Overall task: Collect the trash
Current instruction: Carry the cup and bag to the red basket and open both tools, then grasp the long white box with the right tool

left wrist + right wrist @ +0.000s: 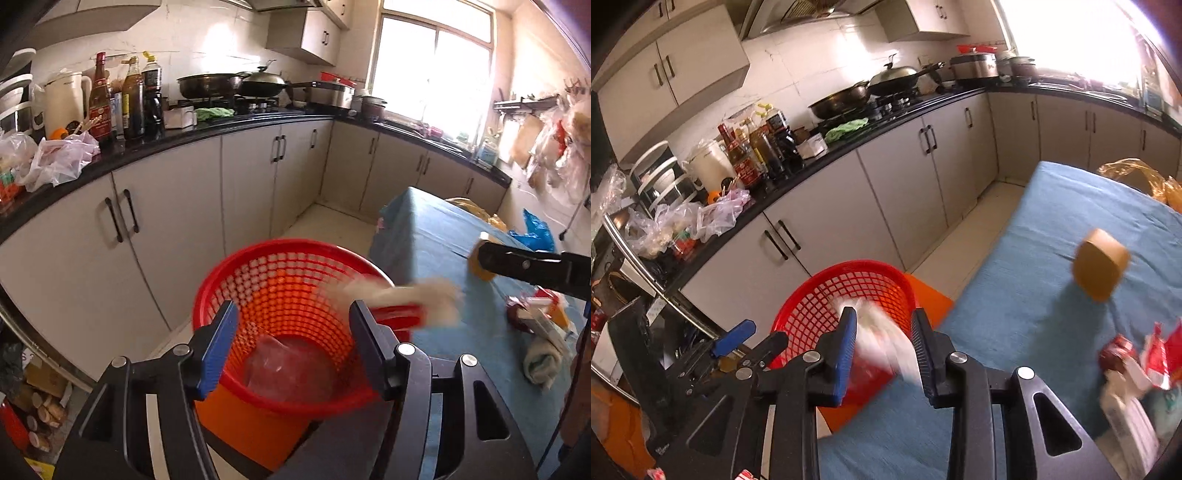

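Note:
A red mesh basket stands on the floor beside the blue-clothed table. My left gripper hangs open over the basket's mouth with nothing between its pads; a clear plastic piece lies at the bottom. A blurred white and red piece of trash is at the basket's rim, loose between the parted fingers of my right gripper. Red and white wrappers lie on the table at the right.
A brown roll sits on the cloth, with a yellow bag and a blue bag at the far end. A white wad lies near the wrappers. Grey cabinets under a cluttered black counter run along the left.

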`<state>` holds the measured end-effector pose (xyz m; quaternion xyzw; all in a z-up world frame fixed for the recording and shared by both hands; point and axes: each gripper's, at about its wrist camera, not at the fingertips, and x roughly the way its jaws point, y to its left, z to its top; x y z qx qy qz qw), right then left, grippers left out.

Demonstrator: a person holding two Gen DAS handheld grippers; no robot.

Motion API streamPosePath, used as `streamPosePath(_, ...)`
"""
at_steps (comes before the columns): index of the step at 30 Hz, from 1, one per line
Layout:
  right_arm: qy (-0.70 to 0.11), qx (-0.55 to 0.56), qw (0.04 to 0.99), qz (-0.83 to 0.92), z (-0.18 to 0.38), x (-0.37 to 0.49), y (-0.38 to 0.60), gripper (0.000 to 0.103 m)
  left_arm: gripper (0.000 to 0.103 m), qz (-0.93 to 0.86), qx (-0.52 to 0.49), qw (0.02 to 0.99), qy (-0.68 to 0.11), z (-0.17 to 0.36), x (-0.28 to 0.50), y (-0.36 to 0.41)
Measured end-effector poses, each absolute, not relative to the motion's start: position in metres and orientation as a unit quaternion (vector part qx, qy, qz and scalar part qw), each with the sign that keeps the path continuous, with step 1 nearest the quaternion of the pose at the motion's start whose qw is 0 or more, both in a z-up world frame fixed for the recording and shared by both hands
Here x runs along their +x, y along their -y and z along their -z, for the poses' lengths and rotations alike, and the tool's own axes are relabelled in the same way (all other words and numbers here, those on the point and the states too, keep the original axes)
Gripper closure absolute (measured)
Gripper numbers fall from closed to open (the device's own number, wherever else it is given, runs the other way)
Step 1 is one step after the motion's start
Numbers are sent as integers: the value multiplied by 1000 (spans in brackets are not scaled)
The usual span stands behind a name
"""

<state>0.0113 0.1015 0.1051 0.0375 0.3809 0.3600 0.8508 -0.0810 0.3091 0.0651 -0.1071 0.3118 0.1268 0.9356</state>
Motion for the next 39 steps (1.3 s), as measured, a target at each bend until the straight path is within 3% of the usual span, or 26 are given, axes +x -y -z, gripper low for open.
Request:
streamPosePath(4,-370,48,858,-353,-106,-6,-51,70,37,-98,-102,941,-307,-63,-92,-274)
streamPosePath(17,-366,52,884,-286,-82,-22,99,70,36,27,-54,932,-358,-33,-86,-134)
streamPosePath(27,-375,-60,882,-278,-57,-4,74,69,34,42,-28,926,-374,-29,-79,-98)
streamPosePath(32,-382,-118,883,-248,-42,7,63,58,33,44,-27,924,-380,-30,-77,-95)
streamPosePath(33,-385,-106,884,-243,-41,10,69,58,33,45,-26,923,-380,-30,-76,-95)
streamPosePath(35,-399,-63,880,-249,-41,18,85,81,33,47,-23,923,-381,-32,-74,-92)
streamPosePath(39,-408,-5,879,-248,-42,27,110,89,28,56,-16,924,-378,-39,-67,-79)
